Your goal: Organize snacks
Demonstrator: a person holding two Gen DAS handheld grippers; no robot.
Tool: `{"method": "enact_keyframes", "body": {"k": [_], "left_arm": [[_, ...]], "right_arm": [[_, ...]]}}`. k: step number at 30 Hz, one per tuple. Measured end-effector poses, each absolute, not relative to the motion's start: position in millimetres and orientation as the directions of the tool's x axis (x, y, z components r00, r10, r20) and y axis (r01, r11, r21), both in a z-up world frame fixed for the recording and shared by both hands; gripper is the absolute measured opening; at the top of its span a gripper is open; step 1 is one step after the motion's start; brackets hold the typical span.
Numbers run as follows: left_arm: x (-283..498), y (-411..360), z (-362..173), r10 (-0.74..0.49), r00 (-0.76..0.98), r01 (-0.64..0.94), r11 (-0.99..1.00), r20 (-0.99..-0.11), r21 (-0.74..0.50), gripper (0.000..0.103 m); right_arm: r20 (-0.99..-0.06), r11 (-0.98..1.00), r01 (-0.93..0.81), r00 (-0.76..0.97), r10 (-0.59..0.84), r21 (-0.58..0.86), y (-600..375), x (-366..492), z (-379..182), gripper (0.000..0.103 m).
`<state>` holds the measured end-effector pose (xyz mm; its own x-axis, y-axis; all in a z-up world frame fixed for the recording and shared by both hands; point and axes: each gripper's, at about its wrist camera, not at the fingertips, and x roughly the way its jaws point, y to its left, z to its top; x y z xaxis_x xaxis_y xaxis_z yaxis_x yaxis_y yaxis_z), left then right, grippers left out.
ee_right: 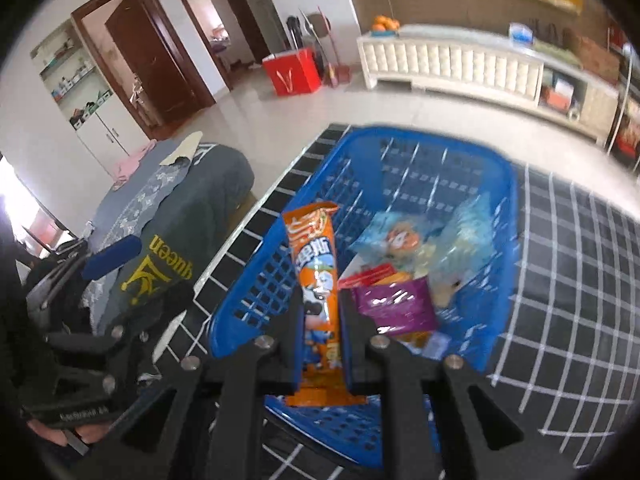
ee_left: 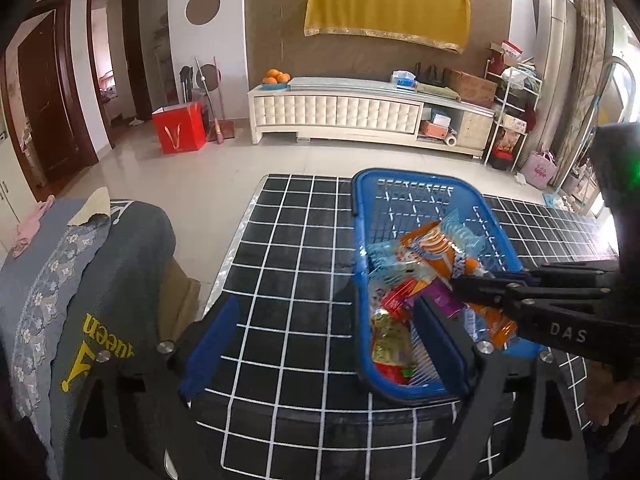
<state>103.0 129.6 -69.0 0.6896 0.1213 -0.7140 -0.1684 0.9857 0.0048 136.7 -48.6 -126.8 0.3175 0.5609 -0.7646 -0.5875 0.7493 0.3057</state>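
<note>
The left gripper (ee_left: 324, 336) hangs wide apart and empty over the black grid tablecloth (ee_left: 288, 264), just left of the blue basket (ee_right: 256, 292). Over that basket's snack pile, the right gripper (ee_right: 320, 316) is clamped on an orange snack packet (ee_right: 316, 264), with a purple packet (ee_right: 396, 304) lying beside it.

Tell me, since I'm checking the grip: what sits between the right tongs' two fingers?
The orange snack packet, clamped upright between the right tongs over the blue basket. The right wrist view shows it plainly.
</note>
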Motion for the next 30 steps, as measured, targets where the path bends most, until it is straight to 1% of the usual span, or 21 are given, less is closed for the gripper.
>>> {"method": "enact_keyframes", "body": {"k": [3, 6, 13, 14, 15, 16, 17, 18, 20, 22, 25, 30], "left_arm": [[99, 133, -73, 0.143, 0.683, -0.188, 0.982, -0.716, 0.017, 0.097], [98, 139, -78, 0.144, 0.676, -0.202, 0.979, -0.723, 0.005, 0.097], [94, 139, -85, 0.14, 0.666, -0.22, 0.976, -0.733, -0.013, 0.097], [93, 139, -86, 0.141, 0.665, -0.22, 0.975, -0.733, -0.013, 0.097], [92, 138, -85, 0.142, 0.666, -0.219, 0.976, -0.732, -0.01, 0.097], [90, 136, -84, 0.146, 0.668, -0.219, 0.976, -0.73, -0.004, 0.097], [89, 135, -83, 0.15, 0.668, -0.22, 0.975, -0.729, -0.002, 0.097], [87, 134, -82, 0.151, 0.668, -0.222, 0.975, -0.728, 0.0, 0.097], [83, 133, -80, 0.151, 0.671, -0.221, 0.975, -0.726, -0.002, 0.097], [78, 130, -77, 0.156, 0.671, -0.225, 0.974, -0.725, 0.001, 0.097], [63, 119, -66, 0.144, 0.699, -0.224, 0.974, -0.7, -0.023, 0.097], [36, 93, -48, 0.187, 0.734, -0.25, 0.968, -0.653, -0.005, 0.097]], "right_arm": [[-0.783, 0.755, -0.581, 0.299, 0.545, 0.304, -42, 136, -135, 0.019], [-0.809, 0.766, -0.565, 0.269, 0.522, 0.307, -39, 139, -145, 0.019], [-0.821, 0.761, -0.55, 0.216, 0.528, 0.345, -30, 145, -162, 0.021], [-0.821, 0.756, -0.548, 0.2, 0.534, 0.358, -30, 146, -163, 0.025], [-0.822, 0.756, -0.547, 0.197, 0.535, 0.36, -31, 145, -163, 0.041], [-0.821, 0.756, -0.548, 0.2, 0.534, 0.358, -32, 145, -163, 0.054], [-0.819, 0.759, -0.549, 0.213, 0.533, 0.351, -35, 144, -161, 0.078], [-0.812, 0.763, -0.549, 0.236, 0.534, 0.342, -38, 141, -158, 0.085], [-0.784, 0.747, -0.561, 0.254, 0.567, 0.358, -48, 136, -149, 0.085], [-0.776, 0.755, -0.567, 0.294, 0.558, 0.329, -57, 127, -137, 0.085], [-0.753, 0.753, -0.584, 0.339, 0.564, 0.302, -74, 113, -121, 0.085], [-0.704, 0.754, -0.57, 0.387, 0.596, 0.326, -117, 87, -101, 0.085]]}}
